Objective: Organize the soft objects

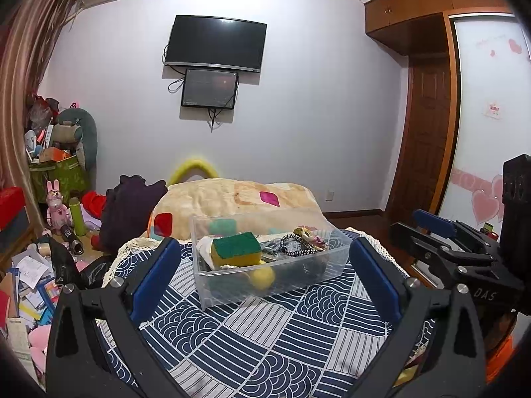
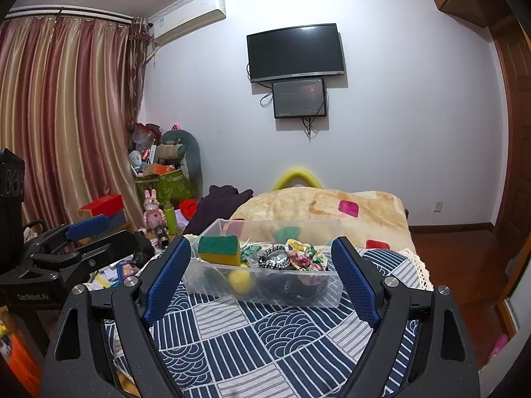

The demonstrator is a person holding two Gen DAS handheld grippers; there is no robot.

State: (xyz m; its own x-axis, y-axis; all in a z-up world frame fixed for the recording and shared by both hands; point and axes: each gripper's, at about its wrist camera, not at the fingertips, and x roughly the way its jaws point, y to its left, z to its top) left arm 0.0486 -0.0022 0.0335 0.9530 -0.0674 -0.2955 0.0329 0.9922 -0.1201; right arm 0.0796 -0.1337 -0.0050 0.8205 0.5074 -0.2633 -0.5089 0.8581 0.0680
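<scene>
nearest, the left gripper (image 1: 265, 265) and right gripper (image 2: 262, 275) both hang with jaws spread wide and empty above the blue patterned cloth (image 1: 265, 338). just beyond, the clear plastic bin (image 2: 265, 293) sits on that cloth, already holding a green-and-yellow sponge (image 2: 220, 248), a yellow ball (image 2: 239, 280) and fabric hair ties (image 2: 298, 255). no loose soft items show on the cloth, so sorting looks nearly done. behind lies a beige blanket (image 2: 315, 209).
</scene>
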